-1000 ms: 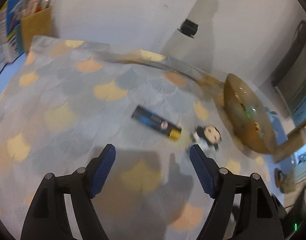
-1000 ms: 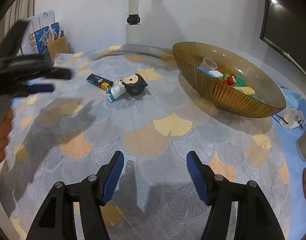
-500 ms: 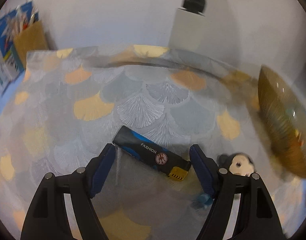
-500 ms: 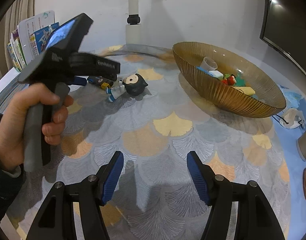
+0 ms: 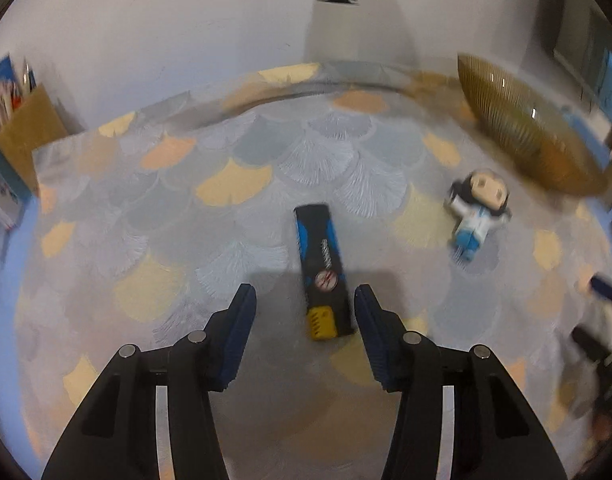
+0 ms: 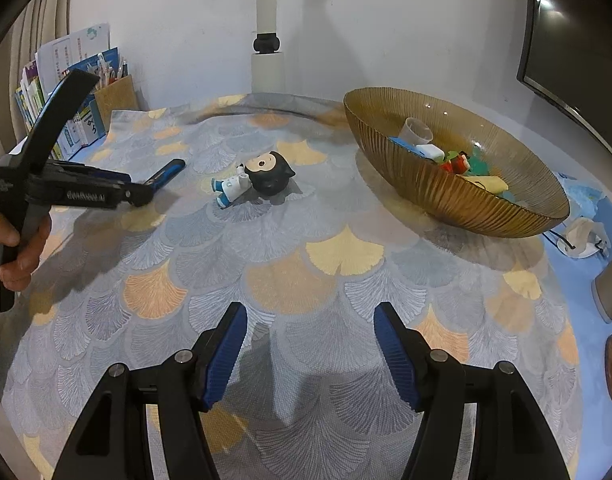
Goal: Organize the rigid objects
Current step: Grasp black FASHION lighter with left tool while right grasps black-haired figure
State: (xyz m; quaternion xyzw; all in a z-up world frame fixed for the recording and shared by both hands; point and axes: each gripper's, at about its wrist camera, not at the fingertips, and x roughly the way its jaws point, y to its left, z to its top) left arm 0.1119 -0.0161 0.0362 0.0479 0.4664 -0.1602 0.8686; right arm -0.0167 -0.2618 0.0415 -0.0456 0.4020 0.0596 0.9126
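**Lighter lined up between the left jaws, not yet gripped**

Lighter (image 5: 324,270), black and blue with a yellow end, lies flat on the patterned cloth (image 5: 233,184), its yellow end sitting between the left gripper (image 5: 301,312) fingers. Those jaws are closing around it, with a gap on both sides; the right pad looks the nearer, though blur makes that uncertain. A good grasp means centring first, so neither pad nudges the lighter askew, then pinching its long sides squarely. The right gripper (image 6: 310,346) hangs half open, holding nothing. Farther off, the doll figure (image 6: 253,180) lies on its side. Beyond it, the amber bowl (image 6: 506,216) already holds small items, likely the destination.
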